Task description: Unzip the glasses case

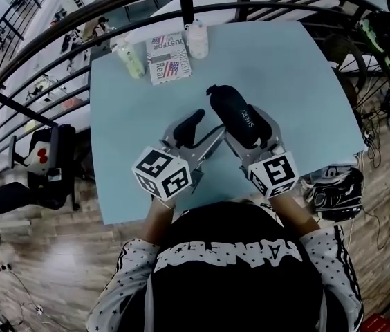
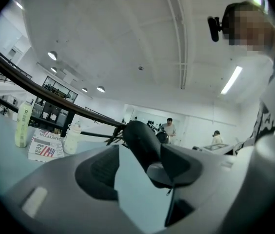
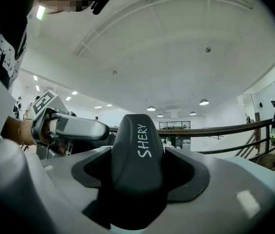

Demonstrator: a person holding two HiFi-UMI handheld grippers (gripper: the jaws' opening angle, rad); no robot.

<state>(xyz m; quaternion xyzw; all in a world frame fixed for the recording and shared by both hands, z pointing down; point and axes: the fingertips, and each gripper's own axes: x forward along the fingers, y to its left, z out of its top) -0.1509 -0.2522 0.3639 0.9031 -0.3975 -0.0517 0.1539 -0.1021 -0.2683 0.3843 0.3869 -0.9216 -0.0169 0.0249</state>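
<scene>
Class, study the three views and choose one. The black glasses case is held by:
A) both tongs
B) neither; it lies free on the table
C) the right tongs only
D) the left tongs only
C: the right tongs are shut on the glasses case, with a pad against each of its sides, while the left tongs stand open with only the blue table showing between them.

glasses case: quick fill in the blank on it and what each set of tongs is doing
The glasses case bears the white word ____.
The right tongs are ____ on it.
The left tongs stand ____, gripping nothing.
Missing words: SHERY; shut; open.
</scene>
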